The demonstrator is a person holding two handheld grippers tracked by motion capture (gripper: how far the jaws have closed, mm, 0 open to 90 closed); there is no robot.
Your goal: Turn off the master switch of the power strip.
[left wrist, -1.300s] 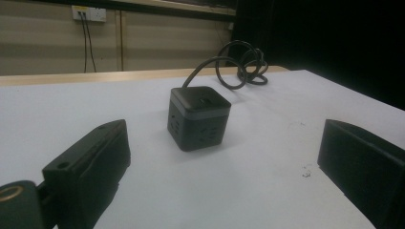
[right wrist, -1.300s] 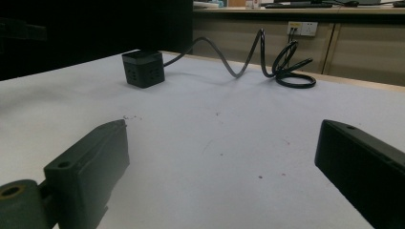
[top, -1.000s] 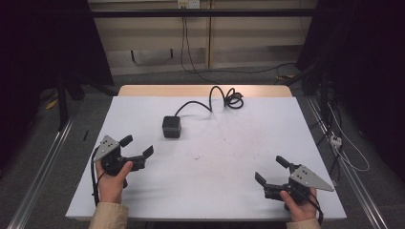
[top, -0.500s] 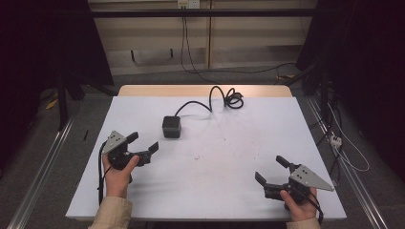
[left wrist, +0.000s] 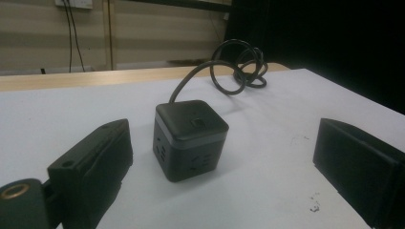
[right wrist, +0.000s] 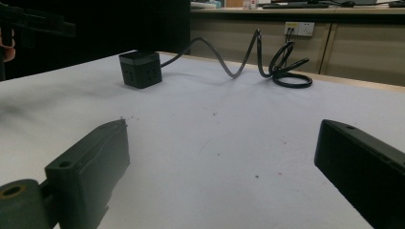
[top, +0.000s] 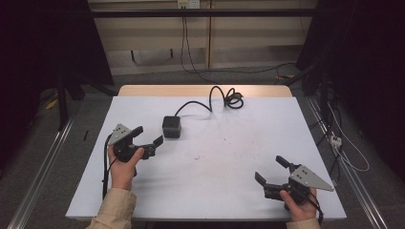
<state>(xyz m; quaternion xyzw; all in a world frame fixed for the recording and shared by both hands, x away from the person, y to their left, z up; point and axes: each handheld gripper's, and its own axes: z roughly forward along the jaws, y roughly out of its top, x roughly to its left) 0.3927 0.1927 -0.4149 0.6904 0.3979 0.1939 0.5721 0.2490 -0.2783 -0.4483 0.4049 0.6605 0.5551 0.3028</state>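
One black cube socket sits left of centre on our white counter.

Bare counter lies open all round it; its single cord runs to a coil by the far edge. We have two tools: the left tool just beside the cube, jaws wide apart, holding nothing; the right tool near the right corner, equally wide, empty.

left hand-held gripper — black, grey three-cornered plate, black cable | right hand-held gripper — same | sleeves beige
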